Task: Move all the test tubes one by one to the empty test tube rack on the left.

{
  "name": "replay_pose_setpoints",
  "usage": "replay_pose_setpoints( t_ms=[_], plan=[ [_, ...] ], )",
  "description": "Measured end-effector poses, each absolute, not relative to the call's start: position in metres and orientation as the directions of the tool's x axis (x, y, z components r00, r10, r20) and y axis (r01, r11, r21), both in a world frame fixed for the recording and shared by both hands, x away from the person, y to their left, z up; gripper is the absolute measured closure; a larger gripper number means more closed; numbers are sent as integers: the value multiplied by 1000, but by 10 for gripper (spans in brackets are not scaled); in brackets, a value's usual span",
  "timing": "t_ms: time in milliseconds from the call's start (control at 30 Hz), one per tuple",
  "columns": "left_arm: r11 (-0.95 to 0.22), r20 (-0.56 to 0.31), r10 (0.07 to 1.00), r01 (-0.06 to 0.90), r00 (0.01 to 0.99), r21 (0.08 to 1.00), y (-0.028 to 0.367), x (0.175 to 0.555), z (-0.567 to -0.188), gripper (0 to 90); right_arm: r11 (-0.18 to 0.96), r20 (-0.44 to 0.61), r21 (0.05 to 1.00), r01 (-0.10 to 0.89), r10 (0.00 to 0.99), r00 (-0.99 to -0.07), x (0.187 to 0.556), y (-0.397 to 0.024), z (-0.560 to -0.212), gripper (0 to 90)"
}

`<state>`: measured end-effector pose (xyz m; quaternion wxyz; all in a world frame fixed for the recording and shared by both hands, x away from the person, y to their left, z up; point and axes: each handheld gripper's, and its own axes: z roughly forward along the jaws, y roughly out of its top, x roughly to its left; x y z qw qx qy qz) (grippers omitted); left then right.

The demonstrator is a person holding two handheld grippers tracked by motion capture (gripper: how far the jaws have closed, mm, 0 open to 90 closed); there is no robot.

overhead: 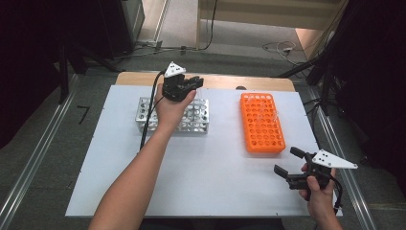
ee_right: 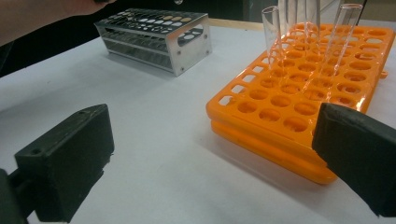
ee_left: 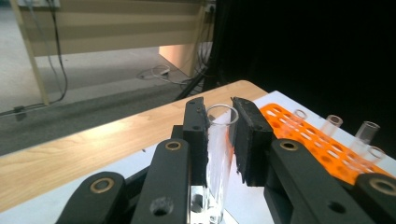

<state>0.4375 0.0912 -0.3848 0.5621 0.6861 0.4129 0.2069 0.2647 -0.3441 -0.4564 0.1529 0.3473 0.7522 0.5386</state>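
Pinching a clear glass test tube [ee_left: 218,154] just below its open rim, the left gripper [overhead: 191,82] hangs above the far end of the metal tube rack [overhead: 201,120], its jaws clamped on the tube from both sides. The tube hangs upright between the pads, its lower end out of sight behind the gripper body. It looks thin-walled, light and smooth, so it would likely slip under a loose grip and crack under a hard one; a moderate squeeze near the top, as now, seems the safer hold, keeping the tube plumb for lowering into a hole. The orange tube rack [overhead: 261,122] sits well apart to the right on the white tabletop [overhead: 201,177], several tubes [ee_right: 275,37] standing in it. The right gripper [overhead: 287,165] rests near that rack's near end, jaws wide apart and empty.
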Motion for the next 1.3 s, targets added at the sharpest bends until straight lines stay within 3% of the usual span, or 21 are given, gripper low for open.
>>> replay_pose_setpoints(
  t_ms=[700,1300],
  plan=[
    [-42,-168,835,366,524,930,74,460,-405,760,167,159,915,367,686,-710,266,-347,-457,0],
    [-144,-90,847,390,524,909,61,458,-421,760,164,164,916,367,680,-714,265,-347,-456,0]
  ],
)
